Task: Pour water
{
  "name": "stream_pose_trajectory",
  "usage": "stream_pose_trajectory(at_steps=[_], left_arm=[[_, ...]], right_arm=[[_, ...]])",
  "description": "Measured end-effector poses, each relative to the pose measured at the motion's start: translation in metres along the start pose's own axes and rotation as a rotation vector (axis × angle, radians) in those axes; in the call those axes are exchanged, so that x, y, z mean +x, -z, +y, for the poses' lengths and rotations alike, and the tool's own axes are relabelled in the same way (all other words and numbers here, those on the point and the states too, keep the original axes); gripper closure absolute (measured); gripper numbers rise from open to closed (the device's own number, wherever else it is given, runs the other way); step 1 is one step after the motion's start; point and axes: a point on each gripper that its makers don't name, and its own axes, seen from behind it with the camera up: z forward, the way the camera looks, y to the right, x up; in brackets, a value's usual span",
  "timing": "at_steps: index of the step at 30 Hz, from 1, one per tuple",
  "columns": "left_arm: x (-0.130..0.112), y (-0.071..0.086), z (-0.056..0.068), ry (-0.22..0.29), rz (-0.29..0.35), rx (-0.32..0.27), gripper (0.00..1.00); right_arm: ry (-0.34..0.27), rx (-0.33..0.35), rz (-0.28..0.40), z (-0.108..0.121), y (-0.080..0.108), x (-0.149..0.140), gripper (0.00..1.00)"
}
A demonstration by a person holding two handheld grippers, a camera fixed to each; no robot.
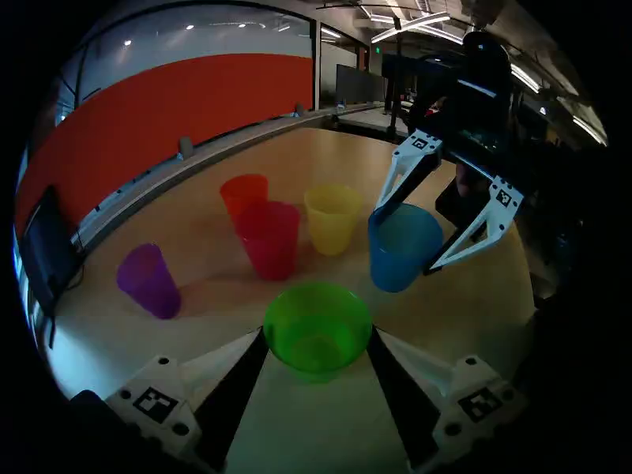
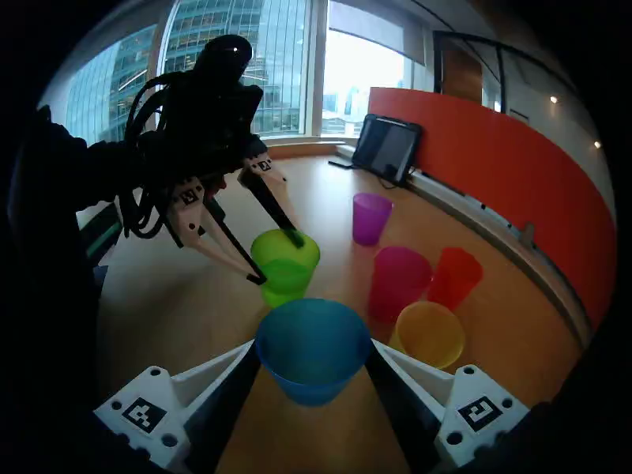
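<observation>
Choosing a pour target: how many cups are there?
6. Green cup in the left hand-held gripper, blue cup in the right hand-held gripper; purple cup, orange cup, pink cup and yellow cup stand free on the table. None seems hidden.

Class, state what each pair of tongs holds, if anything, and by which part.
Left tongs clasp the green cup by its upper side walls, near the rim; right tongs clasp the blue cup the same way.
</observation>
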Motion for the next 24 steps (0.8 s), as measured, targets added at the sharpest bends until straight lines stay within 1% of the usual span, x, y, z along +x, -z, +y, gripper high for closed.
stream_pose_trajectory(at_steps=[6,20,24], left_arm=[[-0.006,-0.002,0.000,0.007,-0.003,-0.002,0.13],[-0.008,0.001,0.001,0.015,-0.003,-0.006,0.09],[-0.013,0.001,0.000,0.015,-0.015,-0.001,0.01]], right_arm=[[-0.001,0.002,-0.005,-0.002,-0.005,-0.004,0.07],[0.000,0.002,-0.022,-0.007,-0.014,-0.014,0.06],[0.008,-0.003,-0.026,-0.007,-0.016,-0.016,0.06]])
